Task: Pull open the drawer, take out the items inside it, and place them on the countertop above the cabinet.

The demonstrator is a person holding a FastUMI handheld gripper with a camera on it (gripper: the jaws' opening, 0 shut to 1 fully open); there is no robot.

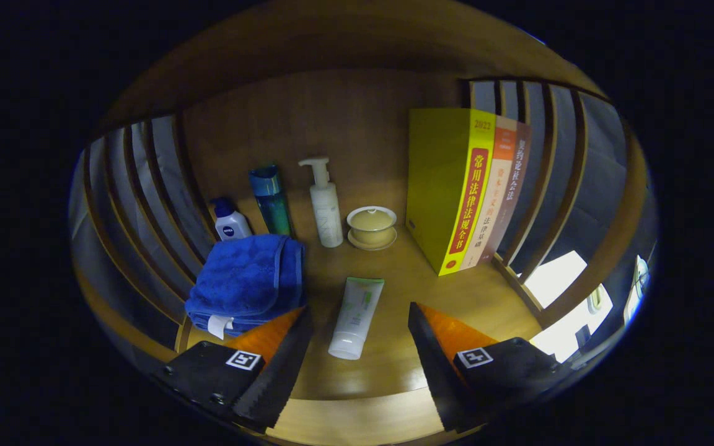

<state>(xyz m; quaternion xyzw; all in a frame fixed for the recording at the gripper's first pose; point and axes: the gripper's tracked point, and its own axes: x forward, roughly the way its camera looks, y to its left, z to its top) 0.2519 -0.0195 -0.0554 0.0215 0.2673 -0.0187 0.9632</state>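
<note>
While gripper (360, 316) wide open, empty, tube (355, 317) btwn fingers.

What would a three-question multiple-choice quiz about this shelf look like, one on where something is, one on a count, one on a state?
1. What lies between the fingers?
A white tube
B teacup
C pump bottle

2. How many books stand upright?
A one
B three
C five

3. The gripper is:
A shut on the towel
B shut on a book
C open

Answers: 1 A, the white tube lies flat on the wooden shelf in the gap. 2 B, three spines show on the books. 3 C, the gripper has its fingers wide apart, holding nothing.
</note>
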